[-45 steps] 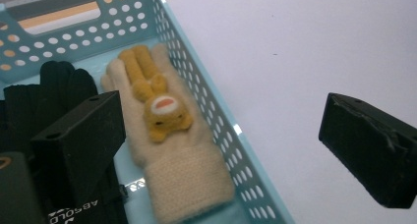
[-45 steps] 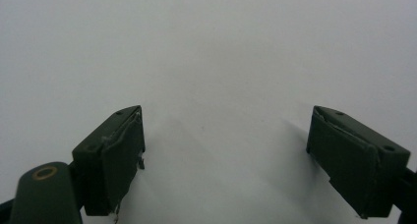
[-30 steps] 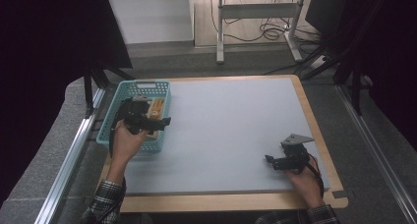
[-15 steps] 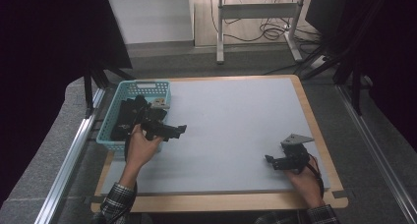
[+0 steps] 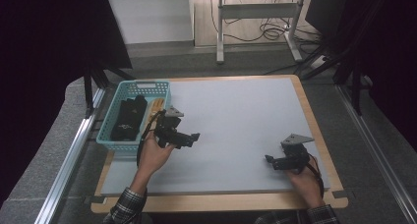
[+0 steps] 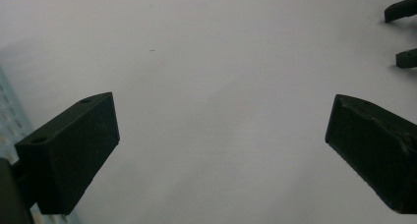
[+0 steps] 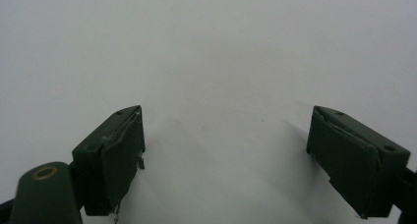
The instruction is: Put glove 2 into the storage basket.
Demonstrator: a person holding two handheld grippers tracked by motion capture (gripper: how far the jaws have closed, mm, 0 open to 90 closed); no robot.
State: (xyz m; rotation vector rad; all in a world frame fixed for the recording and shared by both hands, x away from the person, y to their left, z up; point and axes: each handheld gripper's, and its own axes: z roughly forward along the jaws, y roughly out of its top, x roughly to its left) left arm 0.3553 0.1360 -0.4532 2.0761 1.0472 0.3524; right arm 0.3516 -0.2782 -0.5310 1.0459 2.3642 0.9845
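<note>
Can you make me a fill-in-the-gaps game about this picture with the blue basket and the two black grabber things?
1. The teal plastic basket sits at the table's ____ edge.
2. The left gripper has its jaws ____, holding nothing.
3. The right gripper hovers over the pale grey ____.
4. Inside the basket lies a folded ____ cloth.

Missing words: left; open; table; black

The dark things (image 5: 129, 117) in the basket (image 5: 142, 85) at the table's left edge are too small to be identified. The left gripper (image 6: 216, 150) is cut off at the bottom edge, its right jaw also at the side.
</note>
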